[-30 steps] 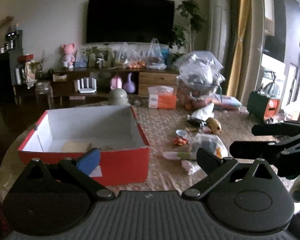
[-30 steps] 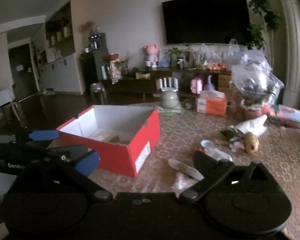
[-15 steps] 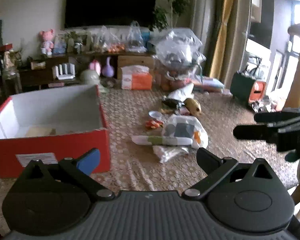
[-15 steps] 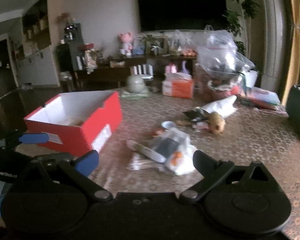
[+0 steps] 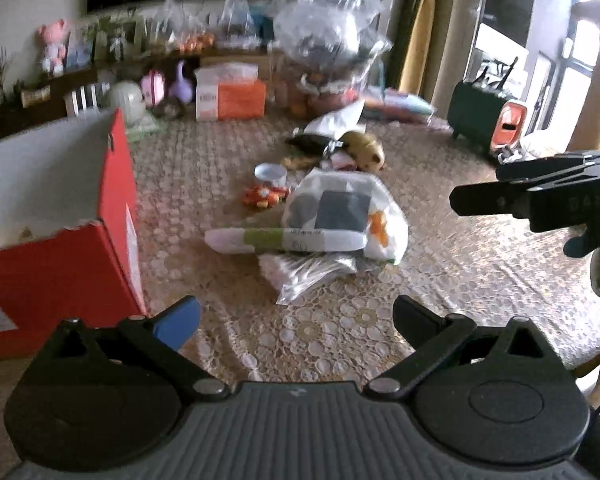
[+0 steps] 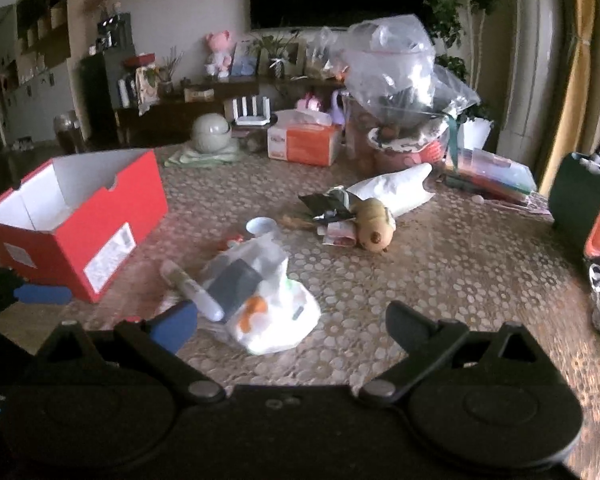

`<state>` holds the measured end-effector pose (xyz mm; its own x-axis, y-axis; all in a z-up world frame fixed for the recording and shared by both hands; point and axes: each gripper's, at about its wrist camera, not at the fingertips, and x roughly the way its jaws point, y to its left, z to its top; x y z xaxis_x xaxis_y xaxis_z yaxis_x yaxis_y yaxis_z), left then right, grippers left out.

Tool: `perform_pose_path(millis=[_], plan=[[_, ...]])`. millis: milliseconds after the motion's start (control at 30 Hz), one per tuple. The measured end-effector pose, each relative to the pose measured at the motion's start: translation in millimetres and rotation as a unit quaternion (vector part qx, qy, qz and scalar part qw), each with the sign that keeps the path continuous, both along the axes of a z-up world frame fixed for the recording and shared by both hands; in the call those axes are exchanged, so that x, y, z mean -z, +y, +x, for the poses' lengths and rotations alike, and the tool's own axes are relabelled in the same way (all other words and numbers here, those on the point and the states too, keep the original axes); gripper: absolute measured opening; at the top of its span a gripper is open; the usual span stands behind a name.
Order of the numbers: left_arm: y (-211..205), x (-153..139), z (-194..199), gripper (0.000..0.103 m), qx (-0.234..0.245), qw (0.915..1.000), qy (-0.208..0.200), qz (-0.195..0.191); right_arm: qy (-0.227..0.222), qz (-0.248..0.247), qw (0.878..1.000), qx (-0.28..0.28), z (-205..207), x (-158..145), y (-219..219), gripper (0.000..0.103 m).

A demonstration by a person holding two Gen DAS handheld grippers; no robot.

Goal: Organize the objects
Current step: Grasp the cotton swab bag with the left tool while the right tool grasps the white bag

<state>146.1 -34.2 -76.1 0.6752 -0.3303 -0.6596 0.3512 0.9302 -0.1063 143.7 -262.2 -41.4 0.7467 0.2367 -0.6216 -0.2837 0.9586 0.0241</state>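
Lace-covered counter (image 5: 340, 340): red box (image 5: 60, 272) left, white bag (image 6: 268, 304) centre. Both grippers' fingers spread, empty. Dim living room; background shelf contents possibly toys.

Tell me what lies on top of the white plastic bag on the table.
A green-and-white tube lies across the near edge of the white plastic bag. A dark flat item shows through the bag from inside; what it is cannot be told. A clear packet sticks out beneath.

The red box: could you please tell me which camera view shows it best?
The right wrist view: the whole red box shows there, open top, white inside and side label. In the left wrist view it is cut off at the left edge, showing only one corner and part of its inside.
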Motion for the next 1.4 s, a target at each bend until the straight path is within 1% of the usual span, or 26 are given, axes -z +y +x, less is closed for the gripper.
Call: perform_pose_path(millis=[67, 167, 500, 600, 700, 767, 833, 867, 1000, 1033, 1067, 1133, 1200, 1300, 1333, 1367, 1400], plan=[[-1.6, 7.9, 12.6, 0.103, -0.003, 0.9999, 0.015, 0.003, 0.003, -0.011, 1.0, -0.008, 13.1, 6.9, -0.5, 0.1], [-5.2, 18.1, 27.4, 0.103, -0.004, 0.9995, 0.025, 0.017, 0.014, -0.02, 1.0, -0.018, 31.6, 17.4, -0.3, 0.1], [-24.6, 34.3, 57.8, 0.103, 0.02, 0.999, 0.028, 0.029, 0.056, -0.008, 0.998, -0.033, 82.2, 44.6, 5.4, 0.099], [-27.1, 38.6, 67.0, 0.102, 0.022, 0.9988, 0.035, 0.027, 0.066, -0.001, 0.997, -0.036, 91.0, 51.6, 9.4, 0.099], [-26.2, 42.0, 74.4, 0.101, 0.021, 0.9988, 0.042, 0.015, 0.07, 0.002, 0.997, -0.045, 97.0, 55.6, 15.0, 0.099], [-27.7, 42.3, 76.7, 0.094, 0.022, 0.9989, 0.037, 0.017, 0.074, 0.005, 0.996, -0.052, 100.8, 57.9, 19.0, 0.099], [-29.8, 41.8, 78.1, 0.091, 0.027, 0.9989, 0.034, 0.02, 0.078, 0.005, 0.995, -0.058, 103.6, 61.3, 23.6, 0.098], [-30.4, 41.6, 78.5, 0.086, 0.029, 0.9989, 0.032, 0.02, 0.082, 0.008, 0.995, -0.061, 104.8, 63.1, 24.8, 0.098], [-33.7, 40.5, 77.9, 0.076, 0.04, 0.9986, 0.025, 0.025, 0.094, 0.018, 0.993, -0.073, 104.7, 69.8, 30.0, 0.096], [-35.1, 40.3, 76.8, 0.069, 0.046, 0.9983, 0.022, 0.028, 0.098, 0.022, 0.992, -0.076, 104.8, 70.8, 30.8, 0.093], [-36.0, 39.9, 75.4, 0.065, 0.051, 0.9981, 0.02, 0.03, 0.1, 0.024, 0.992, -0.076, 104.5, 71.7, 31.5, 0.091], [-37.7, 39.6, 73.8, 0.063, 0.054, 0.9977, 0.016, 0.037, 0.101, 0.026, 0.992, -0.075, 104.0, 72.0, 32.2, 0.09], [-37.3, 39.3, 73.4, 0.06, 0.053, 0.9979, 0.016, 0.034, 0.104, 0.035, 0.991, -0.072, 103.3, 71.8, 30.8, 0.087], [-34.9, 37.4, 73.7, 0.054, 0.05, 0.9982, 0.024, 0.025, 0.109, 0.049, 0.991, -0.066, 101.7, 69.5, 26.1, 0.077], [-34.2, 36.4, 73.7, 0.052, 0.048, 0.9982, 0.027, 0.022, 0.11, 0.055, 0.99, -0.064, 100.9, 68.4, 24.1, 0.068], [-33.0, 35.7, 73.9, 0.05, 0.046, 0.9983, 0.03, 0.02, 0.112, 0.062, 0.99, -0.061, 99.9, 67.1, 22.0, 0.061], [-32.0, 34.7, 73.9, 0.049, 0.043, 0.9983, 0.035, 0.016, 0.112, 0.067, 0.99, -0.056, 98.6, 65.5, 20.1, 0.056]])
